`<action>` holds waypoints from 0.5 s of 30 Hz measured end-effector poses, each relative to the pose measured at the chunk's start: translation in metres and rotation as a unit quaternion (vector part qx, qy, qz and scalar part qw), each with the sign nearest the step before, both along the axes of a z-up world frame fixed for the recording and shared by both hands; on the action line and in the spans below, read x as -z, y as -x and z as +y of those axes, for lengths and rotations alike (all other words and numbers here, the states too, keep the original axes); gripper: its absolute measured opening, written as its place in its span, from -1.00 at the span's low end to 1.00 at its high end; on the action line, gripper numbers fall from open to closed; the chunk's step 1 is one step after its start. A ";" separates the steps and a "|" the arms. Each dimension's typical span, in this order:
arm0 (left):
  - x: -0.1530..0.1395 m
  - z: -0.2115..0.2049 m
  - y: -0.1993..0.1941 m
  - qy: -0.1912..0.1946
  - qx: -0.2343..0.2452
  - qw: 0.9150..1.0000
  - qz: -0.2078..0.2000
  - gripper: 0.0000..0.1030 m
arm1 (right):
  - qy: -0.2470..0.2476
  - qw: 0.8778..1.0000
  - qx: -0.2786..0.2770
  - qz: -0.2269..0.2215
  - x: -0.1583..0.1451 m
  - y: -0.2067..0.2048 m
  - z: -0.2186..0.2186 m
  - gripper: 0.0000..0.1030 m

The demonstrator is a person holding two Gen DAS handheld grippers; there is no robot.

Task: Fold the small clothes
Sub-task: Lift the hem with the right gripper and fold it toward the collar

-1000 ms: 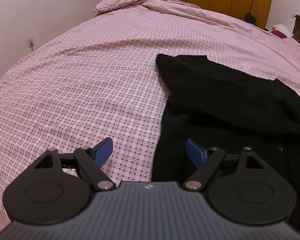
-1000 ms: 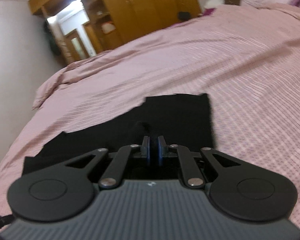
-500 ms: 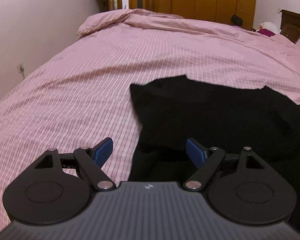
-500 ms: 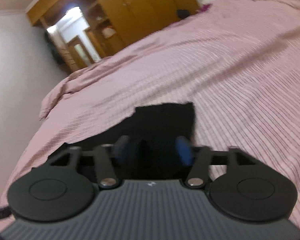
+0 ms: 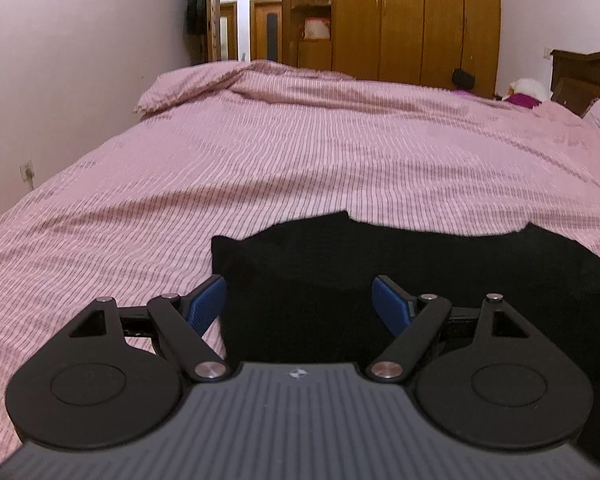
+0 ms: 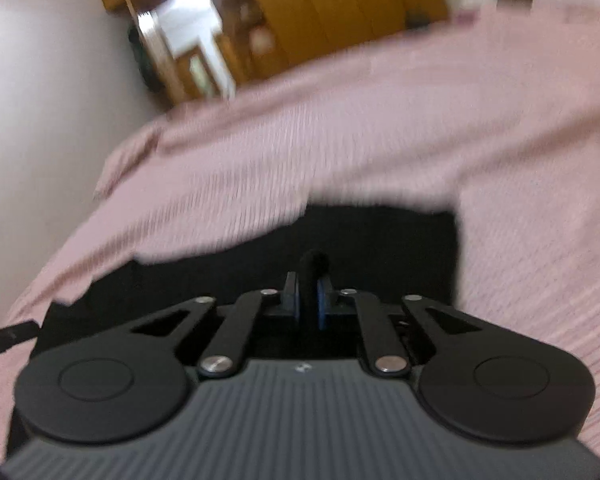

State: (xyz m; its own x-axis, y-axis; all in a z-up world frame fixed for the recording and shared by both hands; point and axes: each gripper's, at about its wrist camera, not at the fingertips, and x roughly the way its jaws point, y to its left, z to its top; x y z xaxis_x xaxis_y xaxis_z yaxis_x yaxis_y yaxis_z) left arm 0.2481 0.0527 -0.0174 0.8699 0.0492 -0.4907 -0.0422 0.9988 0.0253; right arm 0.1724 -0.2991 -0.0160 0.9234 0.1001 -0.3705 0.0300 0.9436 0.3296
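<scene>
The black garment (image 5: 400, 280) lies spread on the pink checked bed cover (image 5: 300, 168), filling the lower right of the left wrist view from about 3 to 6 o'clock. The left tool (image 5: 300, 300) stands wide, its blue pads (image 5: 206, 304) either side of the garment's near left corner, gripping nothing. In the blurred right wrist view, the right tool (image 6: 308, 296) is nearly closed, pinching a raised fold of the black garment (image 6: 380, 248) between its pads. A wooden wardrobe (image 5: 416, 20) stands at 12 o'clock.

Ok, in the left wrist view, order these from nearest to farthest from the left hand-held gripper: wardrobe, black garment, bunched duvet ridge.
1. black garment, directly ahead between the open fingers of the left hand-held gripper.
2. bunched duvet ridge, far end, left.
3. wardrobe, back wall.
</scene>
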 end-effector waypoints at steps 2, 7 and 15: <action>0.009 -0.002 -0.011 -0.006 -0.008 1.000 -0.003 0.63 | 0.016 1.000 0.015 -0.008 -0.003 0.001 -0.003 -0.79; 0.046 0.005 -0.042 -0.021 -0.048 0.998 0.018 0.64 | 0.050 0.997 0.034 0.039 0.024 -0.019 -0.011 -0.79; 0.045 0.017 -0.043 0.009 -0.045 0.999 0.010 0.74 | 0.043 0.997 0.040 0.058 0.039 -0.024 -0.013 -0.71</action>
State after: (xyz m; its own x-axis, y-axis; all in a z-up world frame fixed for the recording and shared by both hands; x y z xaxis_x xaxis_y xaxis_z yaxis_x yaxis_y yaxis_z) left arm 0.2914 0.0695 -0.0624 0.8525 0.1173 -0.5095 -0.1307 0.9914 0.0096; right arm 0.1969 -0.3121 -0.0550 0.8774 -0.0087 -0.4797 0.1396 0.9612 0.2379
